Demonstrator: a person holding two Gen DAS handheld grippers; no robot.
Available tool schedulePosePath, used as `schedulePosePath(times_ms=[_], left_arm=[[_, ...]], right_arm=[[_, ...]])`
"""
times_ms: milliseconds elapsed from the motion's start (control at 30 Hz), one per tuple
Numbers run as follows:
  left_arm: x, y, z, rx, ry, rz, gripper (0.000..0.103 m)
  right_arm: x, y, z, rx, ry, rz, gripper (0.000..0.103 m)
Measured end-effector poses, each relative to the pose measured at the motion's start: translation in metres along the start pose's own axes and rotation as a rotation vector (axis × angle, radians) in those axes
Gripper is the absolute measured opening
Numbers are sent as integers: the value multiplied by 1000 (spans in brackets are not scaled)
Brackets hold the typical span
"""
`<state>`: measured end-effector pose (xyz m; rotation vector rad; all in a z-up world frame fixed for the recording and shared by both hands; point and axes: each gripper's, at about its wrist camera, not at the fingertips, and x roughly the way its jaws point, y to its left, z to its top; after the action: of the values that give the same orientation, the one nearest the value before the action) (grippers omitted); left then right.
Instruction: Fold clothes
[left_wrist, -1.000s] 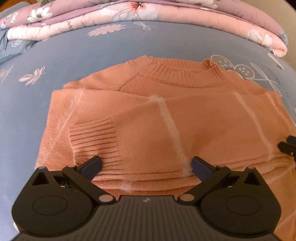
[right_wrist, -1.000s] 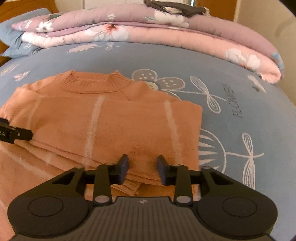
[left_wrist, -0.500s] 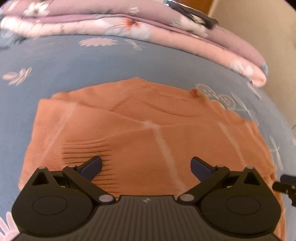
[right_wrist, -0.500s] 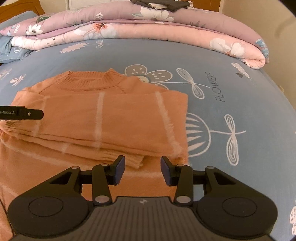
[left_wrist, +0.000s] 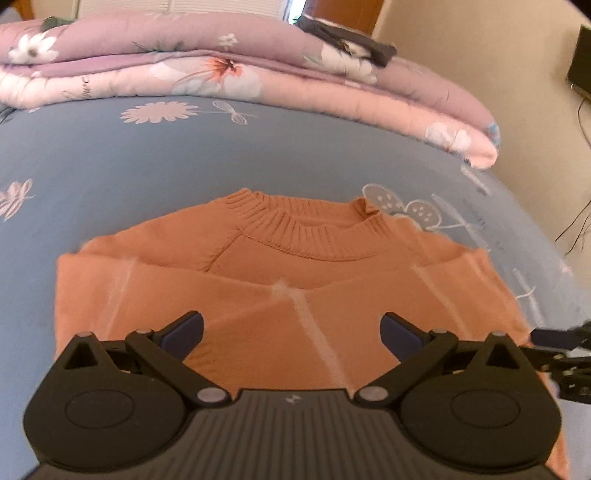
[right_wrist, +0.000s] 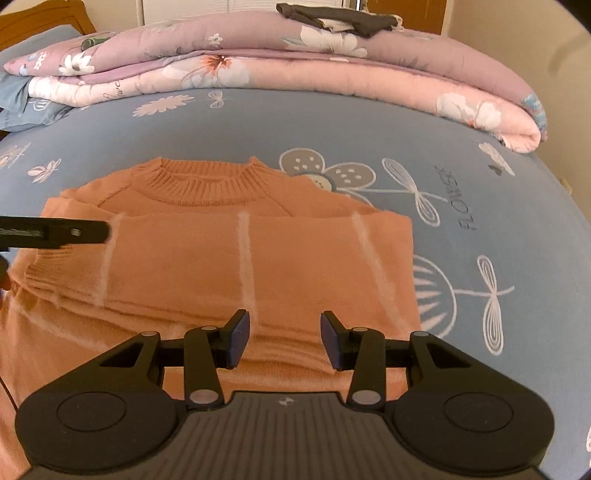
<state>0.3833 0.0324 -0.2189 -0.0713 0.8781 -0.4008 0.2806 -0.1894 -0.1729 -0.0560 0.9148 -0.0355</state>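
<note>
An orange knit sweater with pale stripes lies flat on the blue bed sheet, collar away from me, both sleeves folded across the chest. It also shows in the right wrist view. My left gripper is open and empty, above the sweater's middle. My right gripper is open and empty, above the sweater's lower right part. The left gripper's finger shows at the left edge of the right wrist view, and the right gripper's tip at the right edge of the left wrist view.
A folded pink and purple floral quilt lies along the far side of the bed, with a dark garment on top. The blue sheet has printed flowers. A beige wall and the bed's edge are at the right.
Both grippers have lifted and drawn back from the sweater. The left view now looks further up toward the collar. The right gripper's jaws have opened wider.
</note>
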Motion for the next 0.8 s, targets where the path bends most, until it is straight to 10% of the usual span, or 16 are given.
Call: schedulePosePath(times_ms=[200, 600, 800], left_arm=[[18, 2, -8, 33, 33, 126, 102], [-13, -27, 4, 126, -34, -44, 102], [24, -30, 0, 146, 101, 41, 102]], right_arm=[[14, 8, 12, -6, -33, 15, 48], [35, -3, 18, 44, -28, 30, 49], [60, 5, 36, 24, -16, 17, 50]])
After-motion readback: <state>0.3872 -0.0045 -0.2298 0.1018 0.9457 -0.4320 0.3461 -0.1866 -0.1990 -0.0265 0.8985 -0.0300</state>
